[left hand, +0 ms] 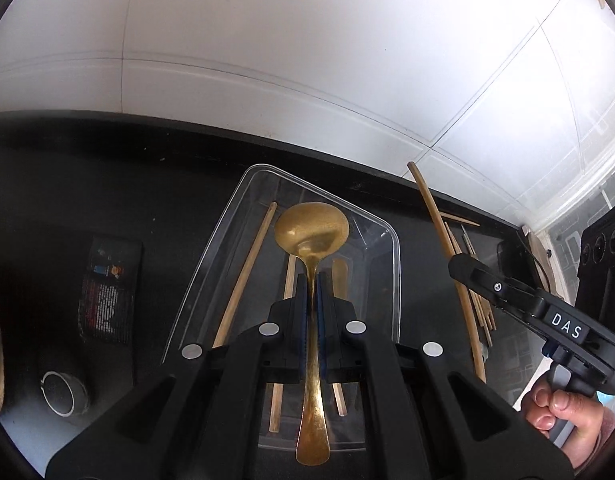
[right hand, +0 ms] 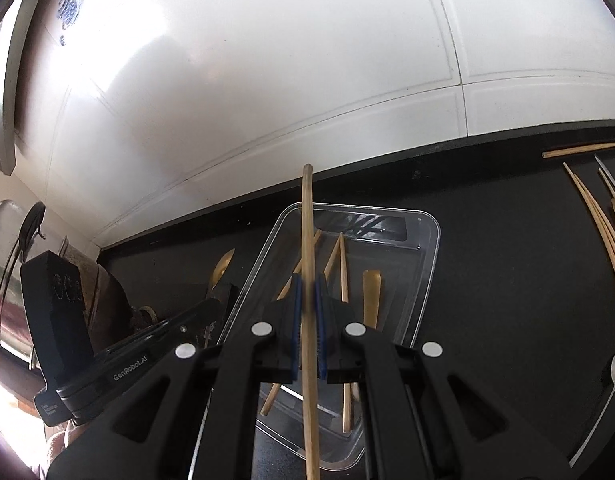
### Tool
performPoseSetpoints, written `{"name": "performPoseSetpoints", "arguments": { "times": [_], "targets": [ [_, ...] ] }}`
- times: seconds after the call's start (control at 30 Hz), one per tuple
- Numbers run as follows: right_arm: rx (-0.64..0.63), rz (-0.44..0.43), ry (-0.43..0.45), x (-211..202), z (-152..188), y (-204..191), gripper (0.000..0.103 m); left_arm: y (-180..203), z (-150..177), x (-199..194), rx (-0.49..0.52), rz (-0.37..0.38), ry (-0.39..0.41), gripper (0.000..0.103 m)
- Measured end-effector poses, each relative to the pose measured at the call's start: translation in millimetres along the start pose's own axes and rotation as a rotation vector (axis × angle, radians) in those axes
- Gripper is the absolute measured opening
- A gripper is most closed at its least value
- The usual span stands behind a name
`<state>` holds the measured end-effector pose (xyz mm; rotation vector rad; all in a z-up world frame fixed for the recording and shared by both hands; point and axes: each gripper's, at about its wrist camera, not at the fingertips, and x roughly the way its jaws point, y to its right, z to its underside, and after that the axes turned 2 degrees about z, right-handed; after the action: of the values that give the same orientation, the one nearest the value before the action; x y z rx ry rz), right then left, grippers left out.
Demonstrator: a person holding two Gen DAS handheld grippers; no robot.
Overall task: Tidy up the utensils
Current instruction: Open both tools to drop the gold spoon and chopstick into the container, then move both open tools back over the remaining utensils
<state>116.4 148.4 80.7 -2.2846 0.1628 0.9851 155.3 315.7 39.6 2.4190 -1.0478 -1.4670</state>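
Left wrist view: the left gripper [left hand: 311, 300] has its jaws clamped on the neck of a gold spoon [left hand: 312, 228], whose long axis runs straight ahead along the fingers, bowl forward and handle trailing back under the camera. The spoon hangs above a clear plastic tray [left hand: 393, 280] on the black table [left hand: 67, 184]; wooden chopsticks [left hand: 245, 272] already lie lengthwise in the tray, so the spoon is lined up with them and, as I judge it, needs only to go down.

In the right wrist view, the right gripper [right hand: 307, 312] has its jaws closed on a single chopstick [right hand: 308, 216] near its middle. That stick also points forward, over the near-left part of the same tray [right hand: 431, 264], roughly parallel to the tray's long side. More loose chopsticks [right hand: 599, 220] and a silver spoon [right hand: 611, 384] lie on the table well to the right. Both hands are above the tray; the left looks better centred over it.
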Motion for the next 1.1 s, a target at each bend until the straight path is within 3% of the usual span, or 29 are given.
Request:
{"name": "performPoseSetpoints", "arguments": {
  "times": [0.13,0.17,0.2,0.23,0.27,0.3,0.4,0.5,0.53,0.63,0.73,0.93,1.1],
  "targets": [
    [0.223,0.035,-0.012,25.0,1.2,23.4,0.007,-9.8,-11.9,30.5,-0.045,0.021,-0.115,0.004],
    [0.245,0.041,-0.035,31.3,3.8,25.5,0.007,-14.0,-14.8,31.8,-0.074,0.026,-0.112,0.004],
    [0.242,0.049,-0.035,32.4,7.0,26.0,0.009,-18.4,-18.3,29.7,-0.1,0.025,-0.095,0.011],
    [0.223,0.062,-0.022,29.6,8.1,25.8,0.015,-21.0,-23.3,23.6,-0.106,0.013,-0.067,0.048],
    [0.2,0.093,-0.003,24.5,8.0,26.2,0.047,-22.0,-27.9,16.7,-0.099,0.004,-0.036,0.078],
    [0.204,0.102,0.049,13.3,7.3,32.1,0.078,-21.3,-31.7,11.6,-0.088,-0.001,-0.009,0.097],
    [0.262,0.083,0.122,-17.5,0.3,61.1,0.081,-23.9,-43.8,-0.3,-0.094,0.001,0.017,0.097],
    [0.298,0.133,0.188,-50.9,2.0,100.8,0.082,-14.5,-48.7,-7.0,-0.079,-0.031,0.055,0.097],
    [0.312,0.155,0.199,-59.7,4.2,115.5,0.087,-8.5,-48.8,-5.8,-0.071,-0.035,0.057,0.097],
    [0.33,0.265,0.213,-83.5,23.1,163.7,0.093,17.4,-42.0,3.4,-0.029,-0.027,0.039,0.097],
    [0.355,0.413,0.185,-107.4,59.8,212.9,0.096,58.1,-23.9,25.0,0.074,-0.066,0.011,0.097],
    [0.347,0.609,0.043,-134.2,114.2,285.0,0.096,143.9,19.9,107.0,0.205,0.015,-0.167,0.097],
    [0.125,0.655,0.03,-142.0,127.3,291.2,0.096,220.0,71.9,171.1,0.379,0.024,-0.316,0.097]
  ]
}}
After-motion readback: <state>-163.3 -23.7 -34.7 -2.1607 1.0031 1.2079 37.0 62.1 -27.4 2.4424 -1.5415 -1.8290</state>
